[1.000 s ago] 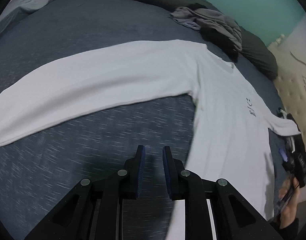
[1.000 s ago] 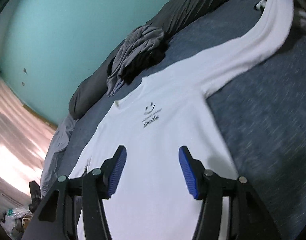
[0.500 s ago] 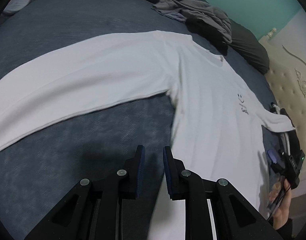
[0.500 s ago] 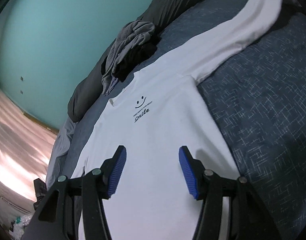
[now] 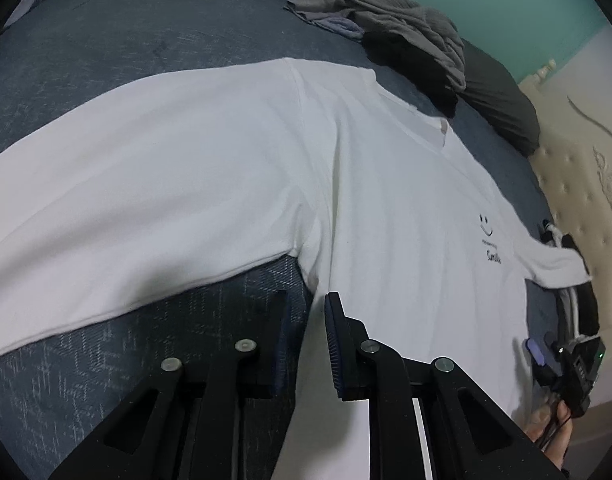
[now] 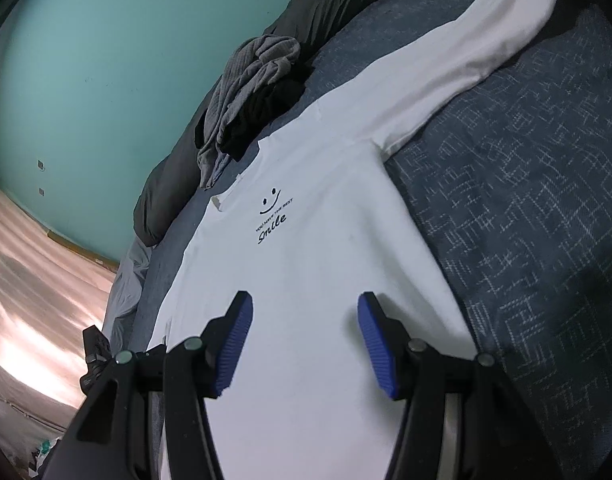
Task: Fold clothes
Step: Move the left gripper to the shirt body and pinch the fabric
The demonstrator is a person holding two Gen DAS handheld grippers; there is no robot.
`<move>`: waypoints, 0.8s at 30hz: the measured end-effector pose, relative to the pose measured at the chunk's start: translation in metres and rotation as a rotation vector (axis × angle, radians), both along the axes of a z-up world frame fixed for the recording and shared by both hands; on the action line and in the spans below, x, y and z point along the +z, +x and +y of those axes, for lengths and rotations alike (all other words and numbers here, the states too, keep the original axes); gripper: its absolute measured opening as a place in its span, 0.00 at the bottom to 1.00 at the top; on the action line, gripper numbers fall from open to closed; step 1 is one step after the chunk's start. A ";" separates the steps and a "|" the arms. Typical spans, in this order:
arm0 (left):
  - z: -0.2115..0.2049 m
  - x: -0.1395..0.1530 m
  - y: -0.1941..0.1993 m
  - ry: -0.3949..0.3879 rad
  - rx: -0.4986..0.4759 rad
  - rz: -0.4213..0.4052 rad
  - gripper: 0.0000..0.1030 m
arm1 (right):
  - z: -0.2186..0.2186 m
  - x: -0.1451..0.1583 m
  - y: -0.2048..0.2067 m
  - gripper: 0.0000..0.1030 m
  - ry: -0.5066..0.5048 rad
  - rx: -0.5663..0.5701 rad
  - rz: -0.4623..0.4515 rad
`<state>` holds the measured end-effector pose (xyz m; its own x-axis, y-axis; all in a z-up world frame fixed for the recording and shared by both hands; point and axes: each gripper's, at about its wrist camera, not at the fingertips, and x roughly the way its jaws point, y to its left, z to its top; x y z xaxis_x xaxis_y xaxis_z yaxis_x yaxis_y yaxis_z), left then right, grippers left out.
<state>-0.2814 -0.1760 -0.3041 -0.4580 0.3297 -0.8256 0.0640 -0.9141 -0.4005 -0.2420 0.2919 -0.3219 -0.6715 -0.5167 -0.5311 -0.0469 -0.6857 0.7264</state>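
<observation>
Ahead of both my grippers, a white shirt (image 5: 385, 200) lies flat, front up, on the dark blue bed (image 5: 126, 40), its sleeves spread out to either side. My left gripper (image 5: 306, 336) points down at the shirt's side edge just below the armpit; its jaws are closing and stand only a narrow gap apart, with the edge of the shirt showing in that gap, though I cannot tell whether the pads touch the cloth. The near sleeve (image 5: 146, 184) runs off to the left of this gripper, and the collar (image 5: 417, 120) sits farther ahead to the right. My right gripper (image 6: 304, 344) hangs over the lower body of the shirt with its jaws set wide apart and nothing pinched between the blue pads (image 6: 234, 344); only the flat white cloth shows below them. Straight ahead of it is the smile print (image 6: 272, 216), and the far sleeve (image 6: 465, 56) stretches up and to the right. A grey heap of clothes (image 6: 250, 92) lies beyond the collar, against the dark pillows (image 6: 325, 4) by the teal wall (image 6: 106, 60). In the left view, my right hand (image 5: 553, 432) shows at the lower right edge, beside the shirt's hem
</observation>
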 end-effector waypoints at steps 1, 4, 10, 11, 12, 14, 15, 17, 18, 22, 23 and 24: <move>0.002 -0.001 -0.002 -0.013 -0.009 -0.002 0.10 | 0.001 0.000 0.000 0.54 -0.001 -0.001 -0.001; 0.003 0.000 -0.004 -0.042 -0.015 0.006 0.01 | 0.003 -0.003 0.000 0.54 -0.007 -0.006 -0.009; -0.015 0.012 -0.004 -0.094 0.043 0.042 0.01 | 0.005 -0.004 0.000 0.54 -0.020 -0.009 -0.013; -0.019 0.012 -0.005 -0.100 0.053 0.040 0.01 | 0.004 -0.004 0.000 0.54 -0.020 -0.008 -0.013; -0.022 0.012 -0.005 -0.112 0.059 0.034 0.01 | 0.004 -0.004 0.000 0.54 -0.020 -0.008 -0.013; -0.025 0.009 -0.008 -0.136 0.066 0.020 0.01 | 0.003 -0.005 0.000 0.54 -0.019 -0.006 -0.015; -0.027 0.007 -0.008 -0.149 0.067 0.016 0.01 | 0.003 -0.005 0.000 0.54 -0.020 -0.006 -0.017; -0.031 0.006 -0.008 -0.173 0.076 0.018 0.01 | 0.004 -0.006 0.000 0.54 -0.021 -0.008 -0.018; -0.033 0.005 -0.007 -0.175 0.081 0.018 0.01 | 0.004 -0.006 0.000 0.54 -0.021 -0.009 -0.019; -0.032 0.007 -0.007 -0.222 0.076 0.026 0.01 | 0.005 -0.006 0.000 0.54 -0.022 -0.013 -0.020; -0.031 0.009 -0.007 -0.221 0.070 0.028 0.01 | 0.005 -0.006 -0.001 0.54 -0.023 -0.013 -0.021; -0.031 0.011 -0.007 -0.212 0.066 0.040 0.01 | 0.005 -0.006 -0.001 0.54 -0.023 -0.013 -0.022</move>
